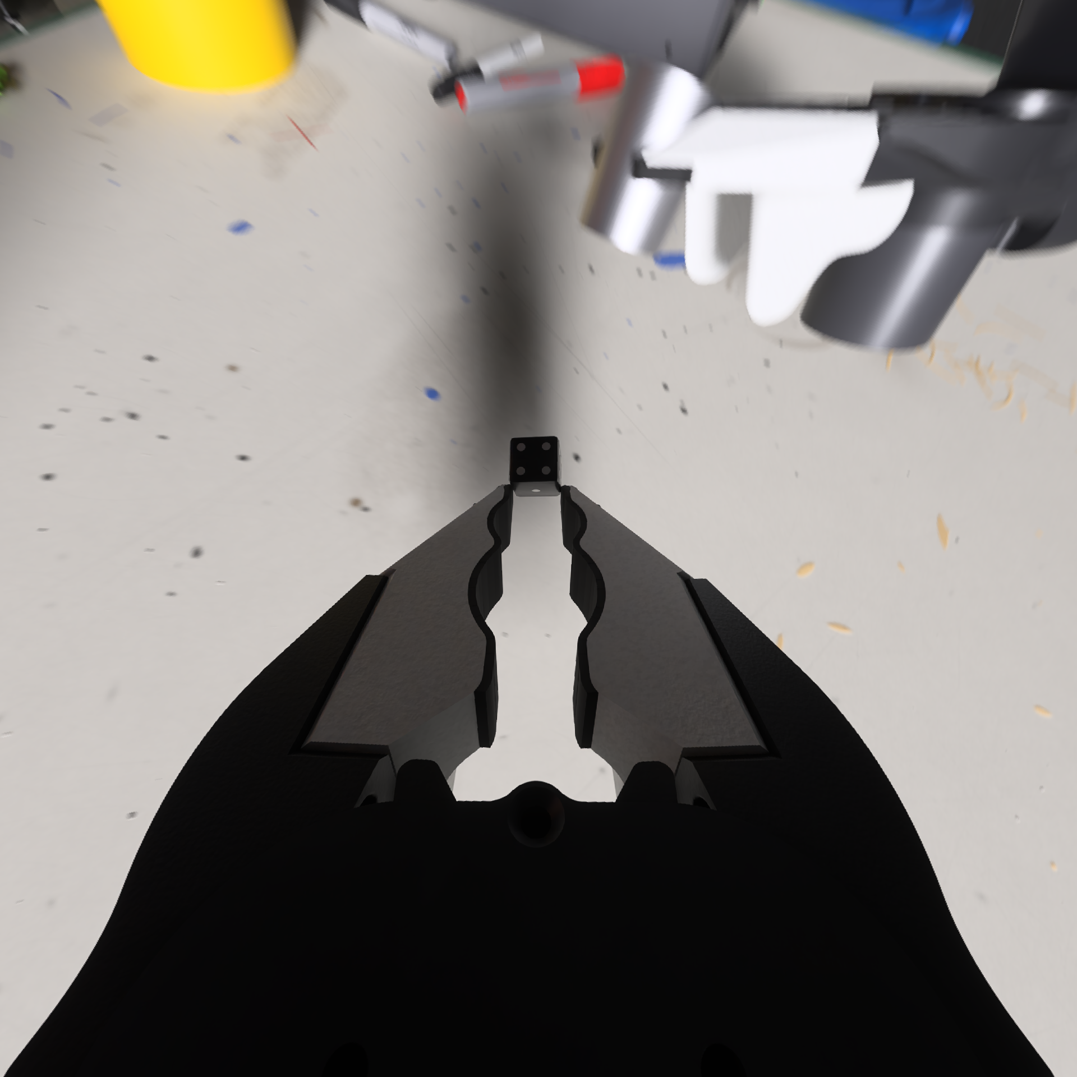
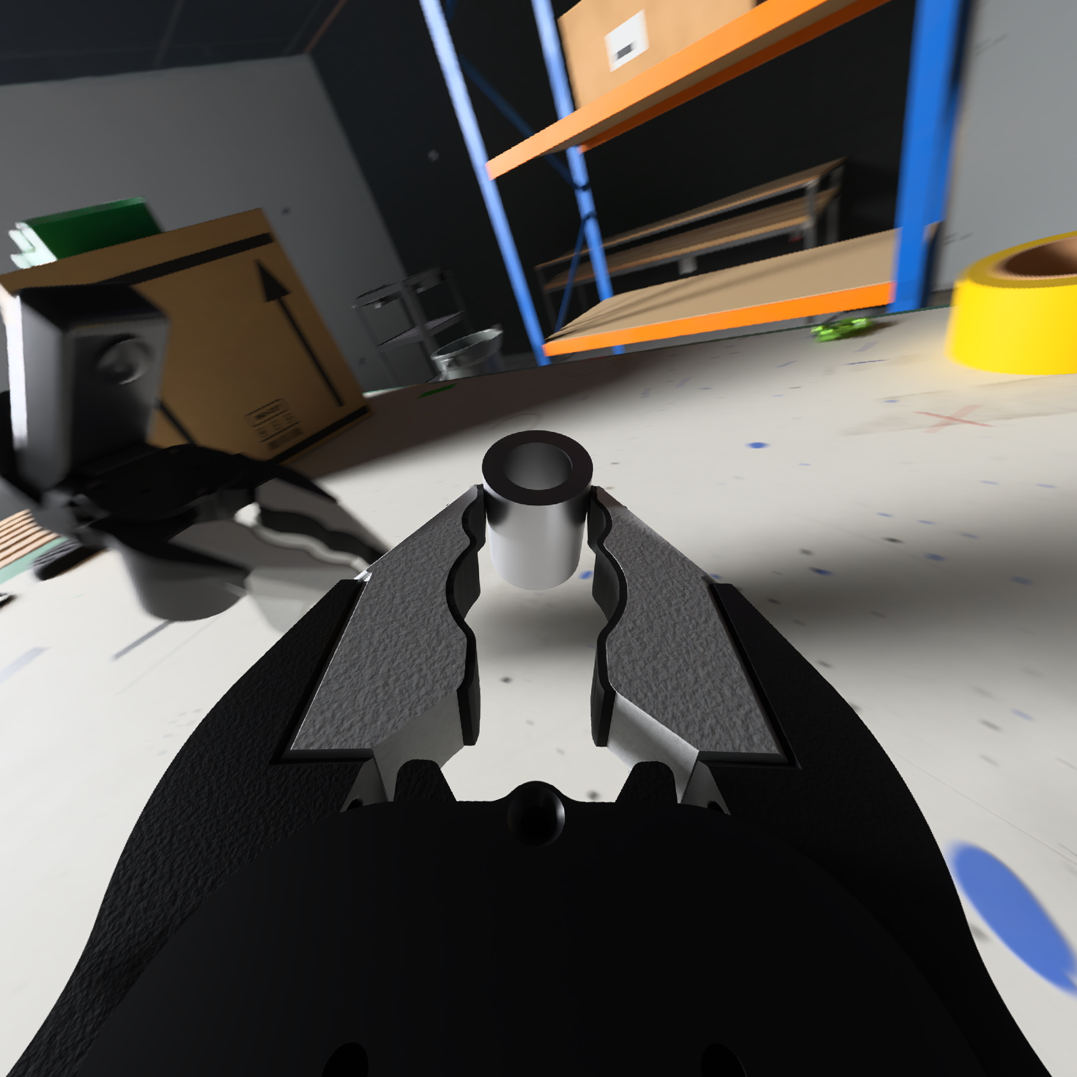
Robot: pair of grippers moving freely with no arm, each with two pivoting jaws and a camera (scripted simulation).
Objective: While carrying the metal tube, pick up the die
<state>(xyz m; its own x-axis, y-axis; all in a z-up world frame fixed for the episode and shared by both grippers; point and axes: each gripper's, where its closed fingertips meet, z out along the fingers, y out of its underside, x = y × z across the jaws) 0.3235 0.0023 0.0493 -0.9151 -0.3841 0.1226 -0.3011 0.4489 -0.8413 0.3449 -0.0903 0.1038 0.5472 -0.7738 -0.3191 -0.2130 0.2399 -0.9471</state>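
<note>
Between the tips of the left gripper (image 1: 535, 492), in the left wrist view, sits a small black die (image 1: 534, 459) with pale pips. The two fingers are drawn close and clenched on the die's lower part, with four pips facing the camera. Below lies a pale table (image 1: 233, 583) speckled with dark and blue flecks, and a dark shadow runs up from the die. At upper right the right gripper (image 1: 635, 169), blurred, grasps a shiny metal tube (image 1: 647, 163) above the table. Beyond it lie a red marker (image 1: 542, 81) and a grey marker (image 1: 495, 61), touching or crossing each other. A yellow tape roll (image 1: 204, 41) stands at the top left corner.

From the right wrist view, the right gripper (image 2: 535, 501) is clenched on the tube (image 2: 535, 524), which is held upright, its open end with a dark rim facing up. The tube hangs clear of the table (image 2: 816, 583), with its shadow beneath. At left the left gripper (image 2: 349, 559), blurred, points down toward the table; the die cannot be made out here. The tape roll (image 2: 1014, 314) stands at the right edge. Behind the table are a cardboard box (image 2: 245, 338) and a blue and orange shelf rack (image 2: 641, 175).
</note>
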